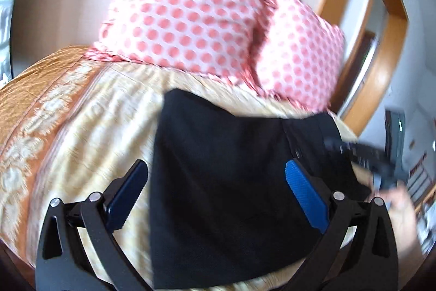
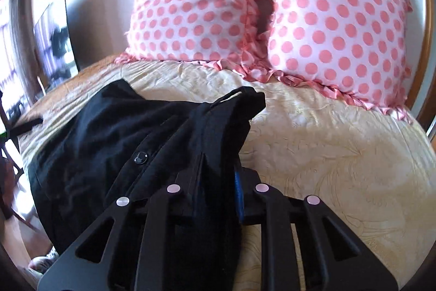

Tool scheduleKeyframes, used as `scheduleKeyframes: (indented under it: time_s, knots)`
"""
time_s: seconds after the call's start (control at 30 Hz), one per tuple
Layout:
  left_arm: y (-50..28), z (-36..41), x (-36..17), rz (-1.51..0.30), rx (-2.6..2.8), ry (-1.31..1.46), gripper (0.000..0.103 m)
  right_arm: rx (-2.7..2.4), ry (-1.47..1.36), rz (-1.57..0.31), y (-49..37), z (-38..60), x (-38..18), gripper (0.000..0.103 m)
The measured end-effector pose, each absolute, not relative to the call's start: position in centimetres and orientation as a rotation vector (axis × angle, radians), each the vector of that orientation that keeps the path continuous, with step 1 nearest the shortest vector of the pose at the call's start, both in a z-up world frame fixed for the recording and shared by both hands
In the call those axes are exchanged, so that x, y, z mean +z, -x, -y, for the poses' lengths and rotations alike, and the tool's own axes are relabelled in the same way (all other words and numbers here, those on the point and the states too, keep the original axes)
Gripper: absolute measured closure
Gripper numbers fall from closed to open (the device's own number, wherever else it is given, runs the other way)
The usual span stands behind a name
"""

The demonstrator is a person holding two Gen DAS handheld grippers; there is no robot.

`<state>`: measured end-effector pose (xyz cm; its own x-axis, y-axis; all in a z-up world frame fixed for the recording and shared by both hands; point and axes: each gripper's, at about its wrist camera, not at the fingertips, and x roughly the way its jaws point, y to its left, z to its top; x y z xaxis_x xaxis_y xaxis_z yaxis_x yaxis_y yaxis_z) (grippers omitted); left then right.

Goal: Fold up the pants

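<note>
— On the cream bedspread (image 2: 340, 154), what is seen around the black pants (image 1: 226, 182)?

— Two pink polka-dot pillows (image 2: 267, 10) are propped just behind them, touching each other; a wooden frame (image 1: 381, 72) is seen to the right in the left wrist view; an orange patterned border (image 1: 35, 111) is seen along the bed's edge.

— How are the claws held?

— The left gripper (image 1: 216, 182) is spread wide above the pants, nothing pinched; the right gripper (image 2: 218, 173) is clamped on a bunched fold of the pants, a button (image 2: 140, 156) being visible nearby; no writing can be read.
</note>
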<state>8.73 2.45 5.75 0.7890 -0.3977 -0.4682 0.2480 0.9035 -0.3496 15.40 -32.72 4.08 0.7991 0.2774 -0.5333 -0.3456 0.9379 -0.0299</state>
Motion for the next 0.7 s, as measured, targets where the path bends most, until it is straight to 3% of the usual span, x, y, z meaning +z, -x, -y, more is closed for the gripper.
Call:
scheduleKeyframes:
  time_s: [0.17,0.3,0.37,0.4,0.47,0.7]
  knots:
    - [-14.4,-4.6,5.9,-0.651,-0.331,0.243,0.002,0.327,0.028,-0.634,-17.4,34.1,2.9,0.083]
    - [-19.3,-6.2,3.5,-0.871,-0.463,0.428,0.002,0.336,-0.008,-0.644,-17.6,34.6,2.5,0.083]
    - [-20.6,-6.7,2.4,-0.937,-0.507,0.534,0.005,0.334,-0.002,-0.647,-17.7,34.4,2.5,0.083]
    - [-21.1,-6.8,1.8,-0.965,-0.538,0.595,0.011,0.334,0.000,-0.648,-17.7,34.4,2.5,0.083]
    - [-21.5,-6.6,1.3,-0.999,-0.582,0.648,0.020,0.336,-0.001,-0.651,-17.7,34.5,2.4,0.083]
    - [-21.8,-6.3,1.3,-1.023,-0.616,0.653,0.019,0.346,-0.036,-0.673,-18.1,34.9,2.2,0.082]
